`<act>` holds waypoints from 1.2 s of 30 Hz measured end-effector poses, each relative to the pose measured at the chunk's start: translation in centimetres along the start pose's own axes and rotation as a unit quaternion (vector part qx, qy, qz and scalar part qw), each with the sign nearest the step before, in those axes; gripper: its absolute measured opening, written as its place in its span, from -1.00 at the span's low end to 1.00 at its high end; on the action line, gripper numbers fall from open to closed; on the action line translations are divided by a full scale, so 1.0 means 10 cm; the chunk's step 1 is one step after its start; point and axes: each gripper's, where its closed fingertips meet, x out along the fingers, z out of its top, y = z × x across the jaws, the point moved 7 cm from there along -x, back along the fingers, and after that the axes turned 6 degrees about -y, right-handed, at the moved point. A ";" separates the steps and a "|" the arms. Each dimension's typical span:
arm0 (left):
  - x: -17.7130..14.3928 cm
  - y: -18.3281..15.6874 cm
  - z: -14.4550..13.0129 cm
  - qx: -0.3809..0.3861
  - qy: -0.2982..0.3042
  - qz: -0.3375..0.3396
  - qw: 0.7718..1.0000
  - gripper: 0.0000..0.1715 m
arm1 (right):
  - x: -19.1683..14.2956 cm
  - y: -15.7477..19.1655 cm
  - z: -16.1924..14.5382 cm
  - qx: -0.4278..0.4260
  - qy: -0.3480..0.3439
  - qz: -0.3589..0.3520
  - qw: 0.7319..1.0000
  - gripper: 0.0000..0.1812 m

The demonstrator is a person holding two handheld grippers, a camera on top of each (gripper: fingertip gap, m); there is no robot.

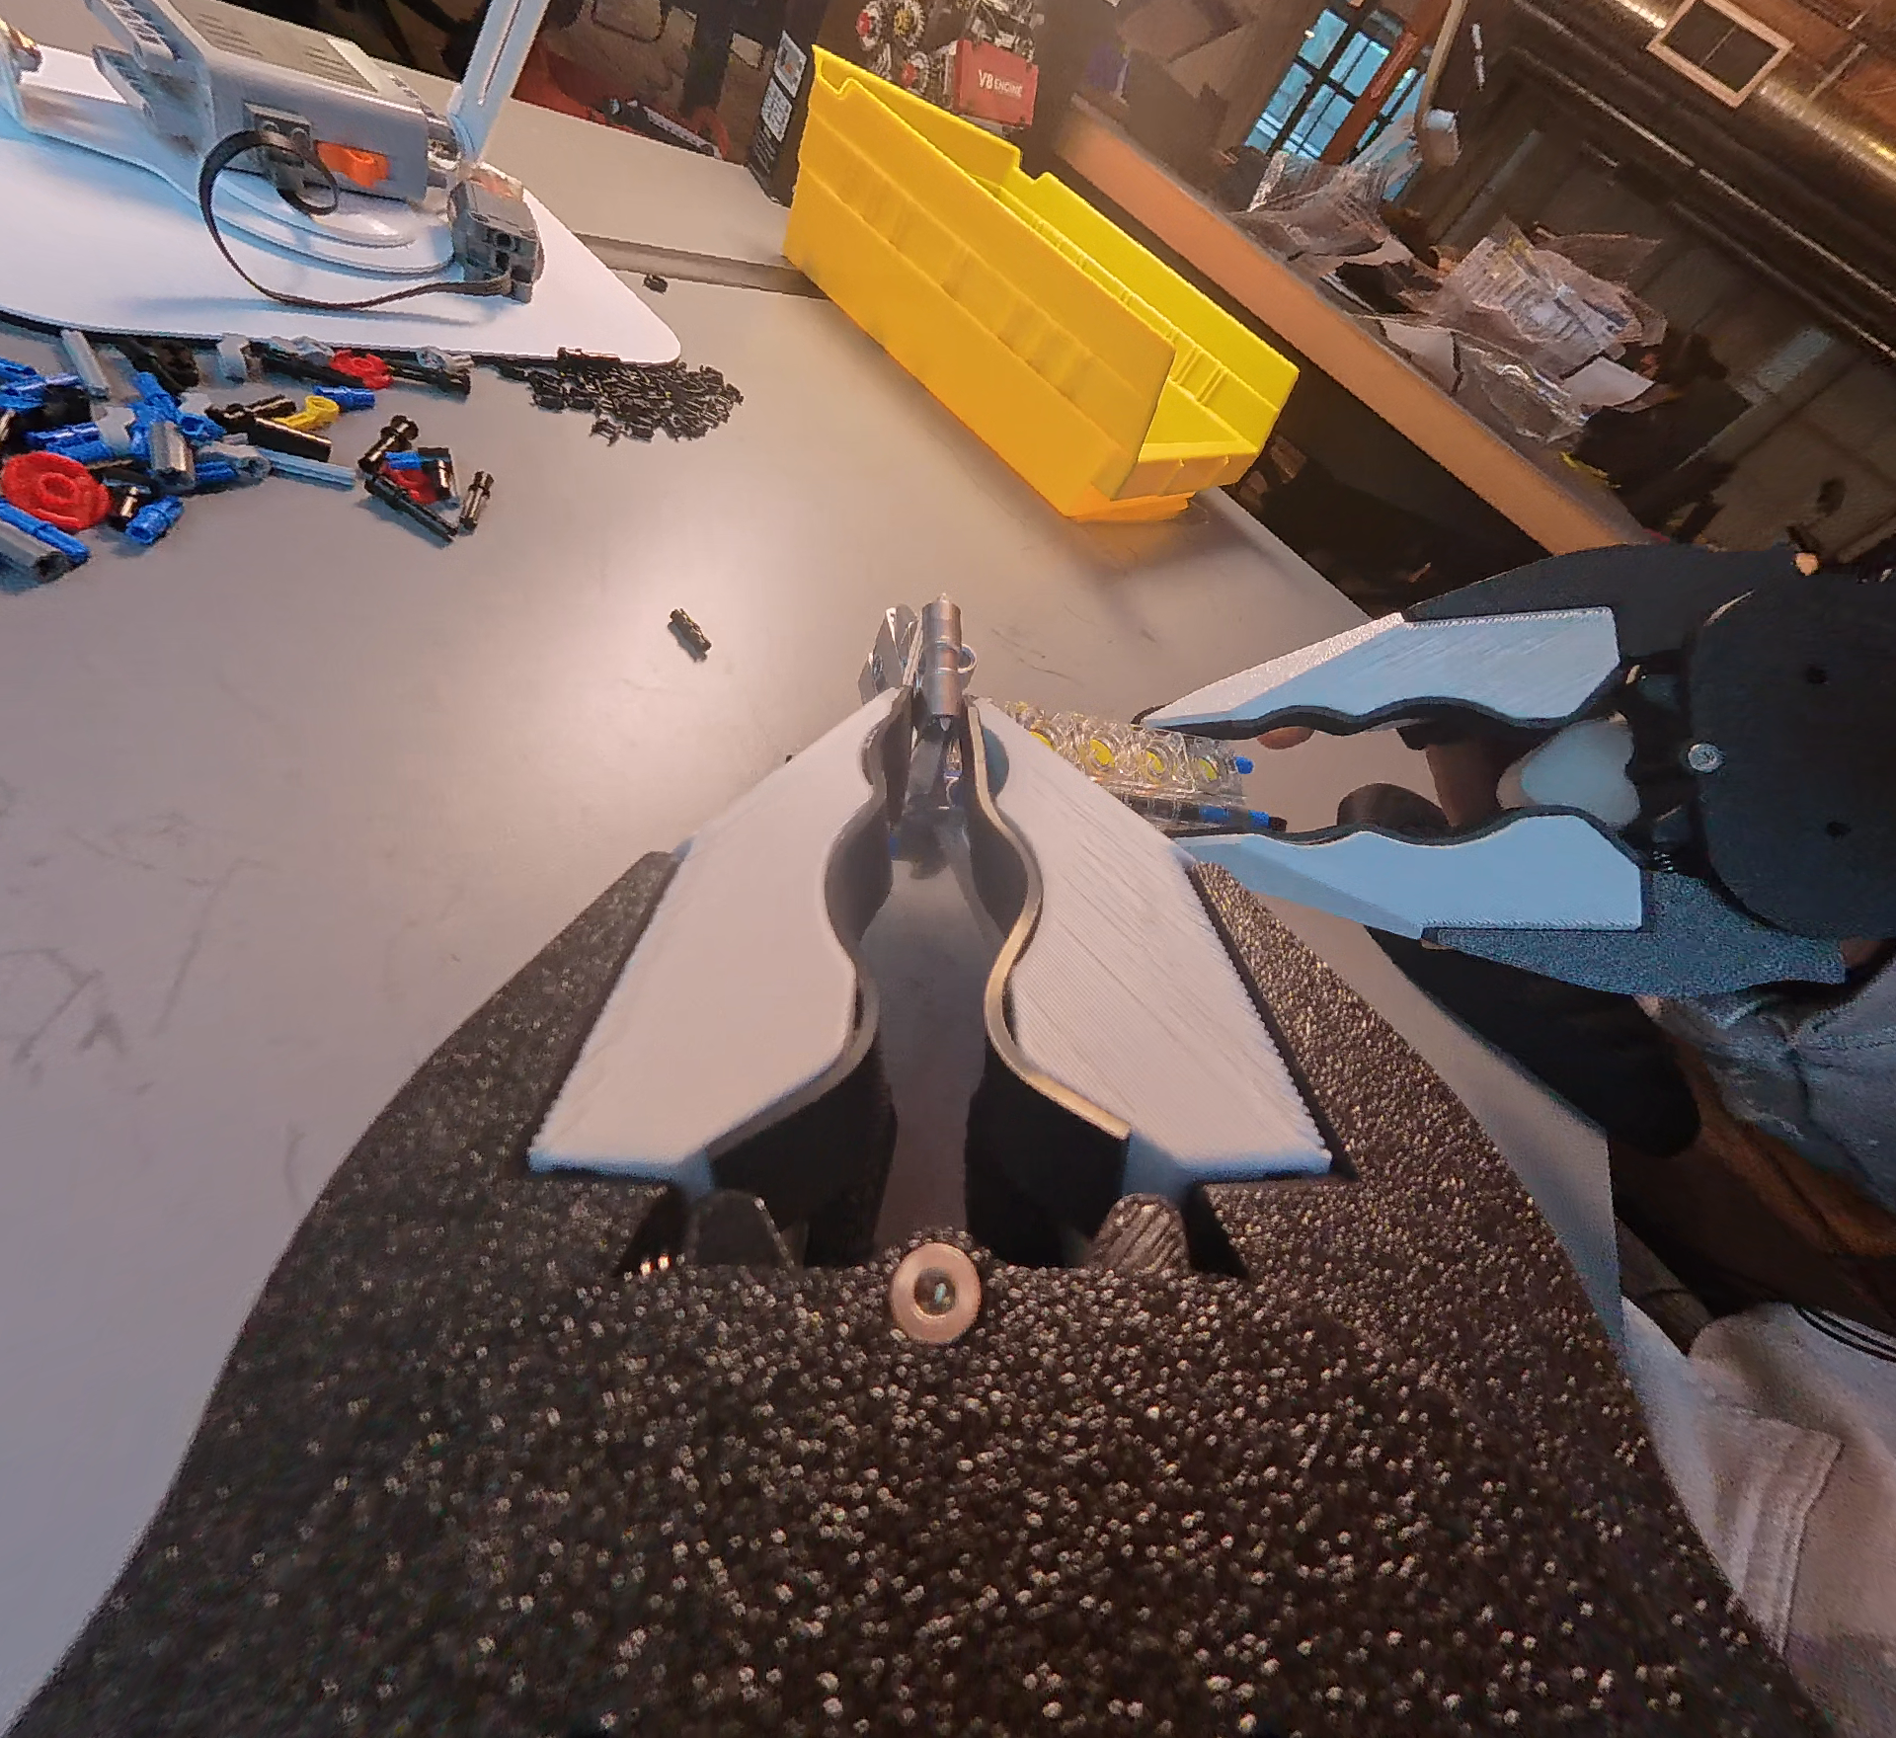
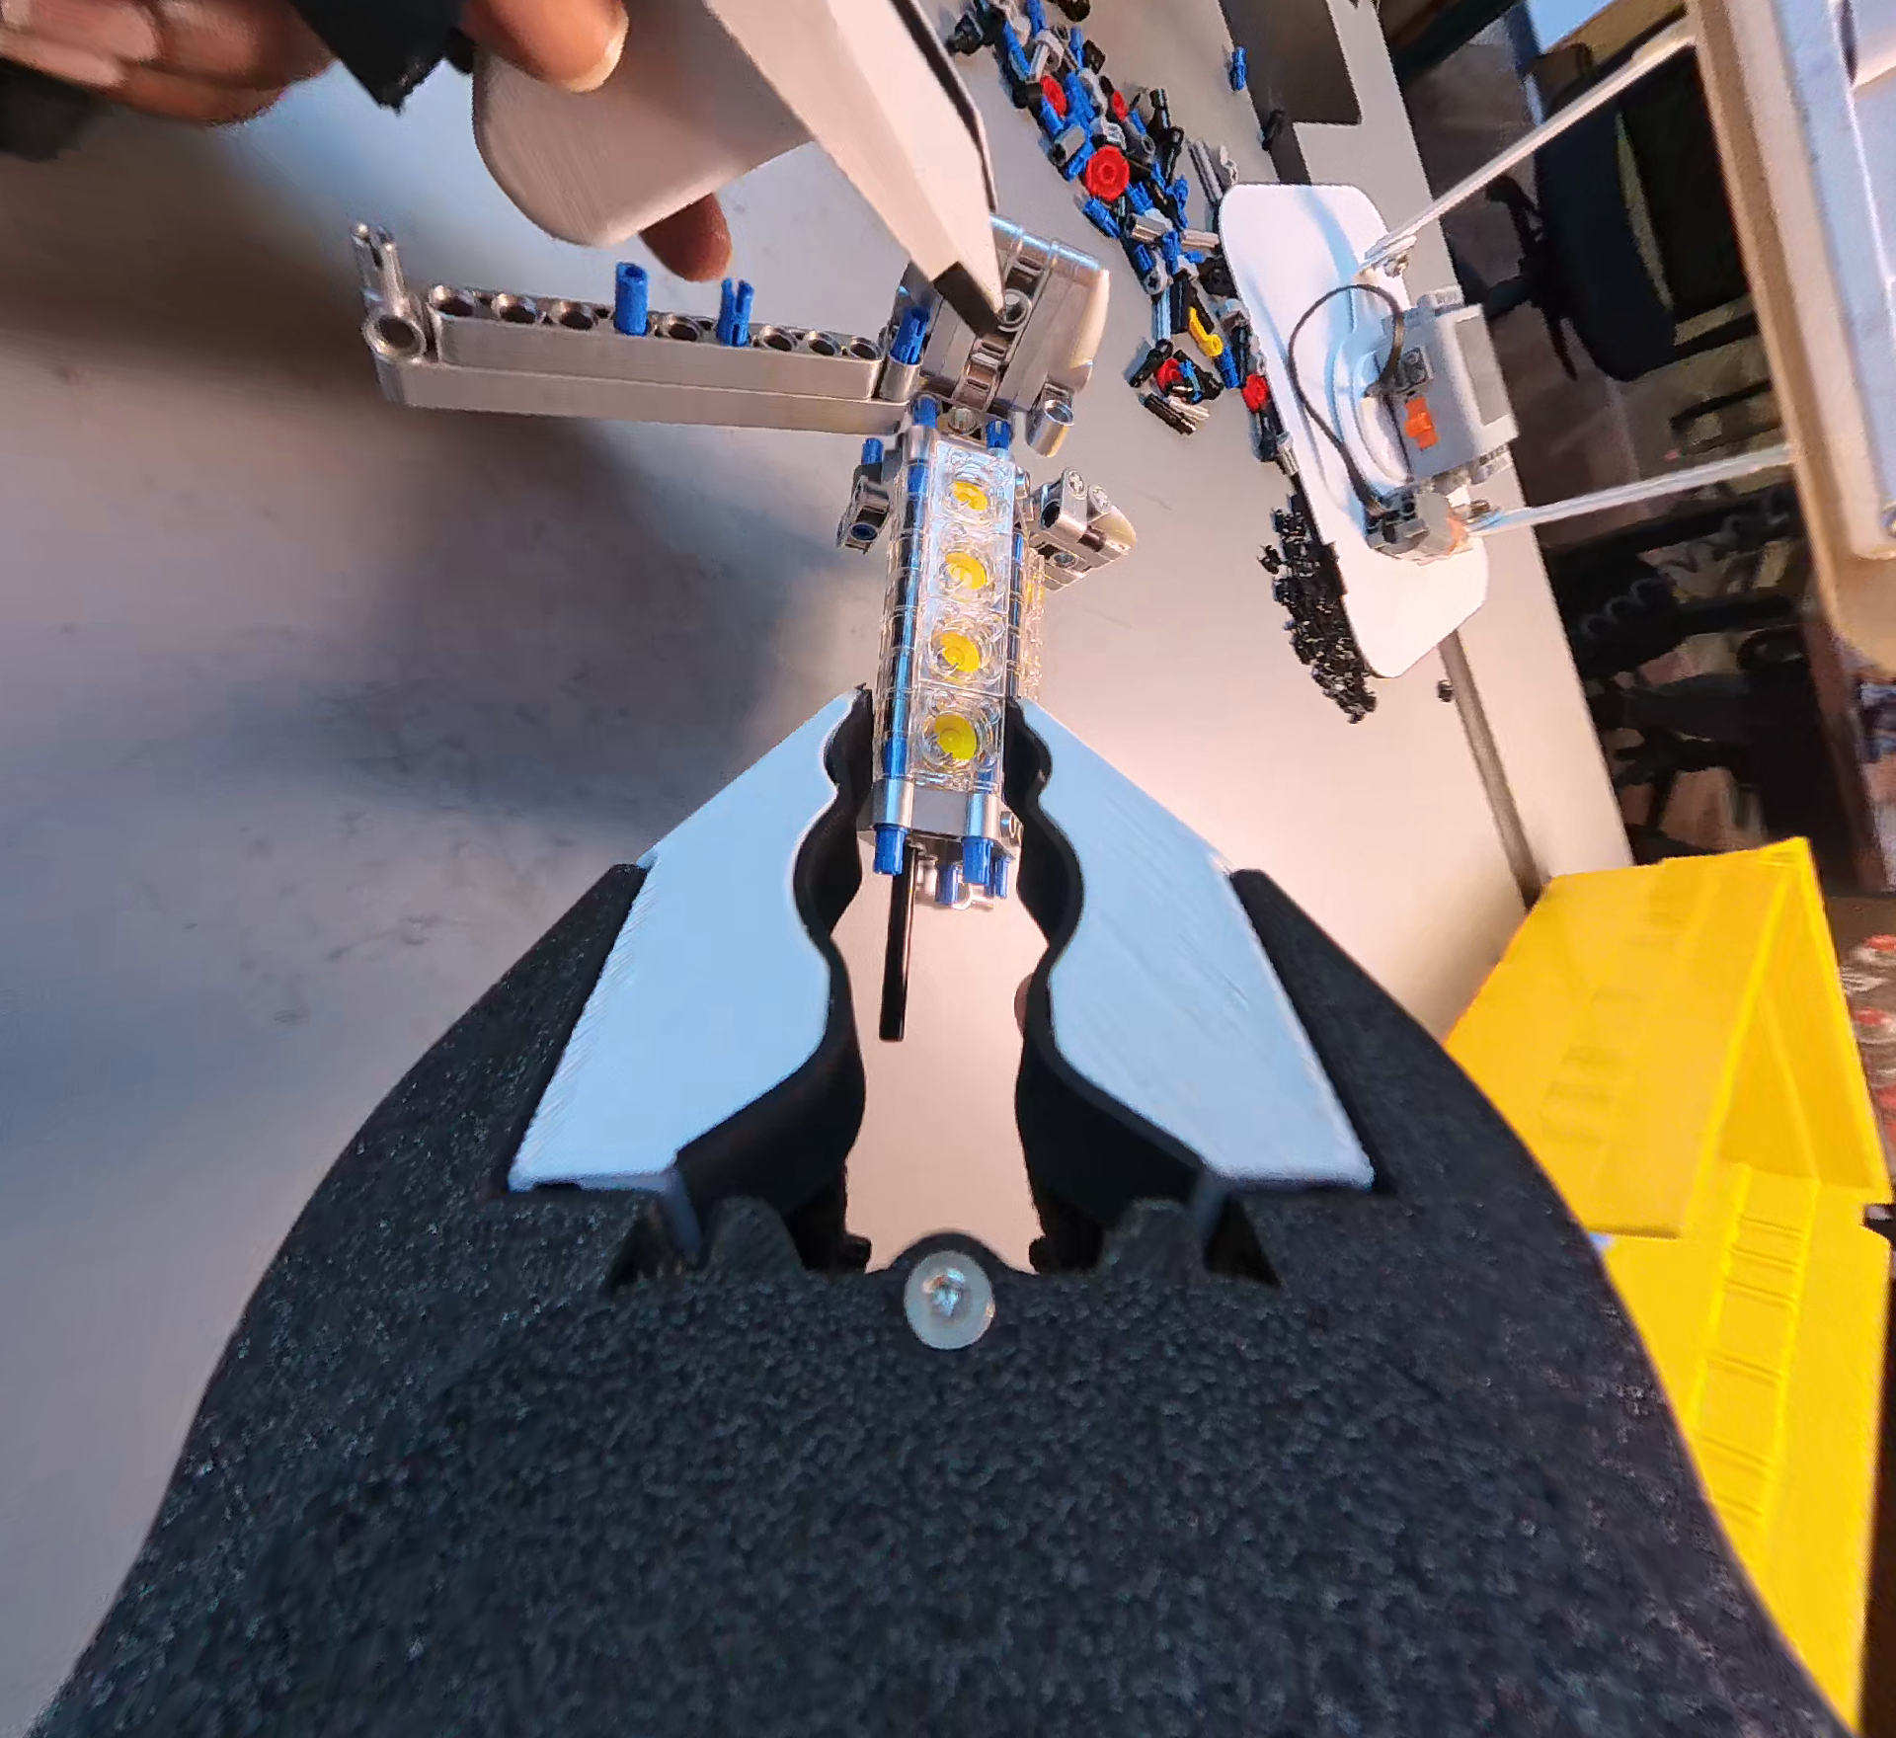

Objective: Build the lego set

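The brick-built assembly (image 2: 949, 622), clear blocks with yellow discs and a grey holed beam (image 2: 636, 355), hangs above the grey table (image 2: 308, 663), held at both ends. The right gripper (image 2: 939, 755) clamps its clear block end; the left gripper (image 1: 939, 714) pinches its grey end. Loose parts (image 1: 154, 447) and a yellow bin (image 1: 1016, 293) lie beyond.

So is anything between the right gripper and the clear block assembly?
No. The right gripper is already shut on the clear block assembly, jaws on its sides; the left gripper clamps the grey end.
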 end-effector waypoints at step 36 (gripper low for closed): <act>0.17 0.70 0.01 0.253 0.324 0.230 0.882 -0.57 | 0.16 -0.14 -0.35 0.057 -0.056 0.050 0.996 -0.74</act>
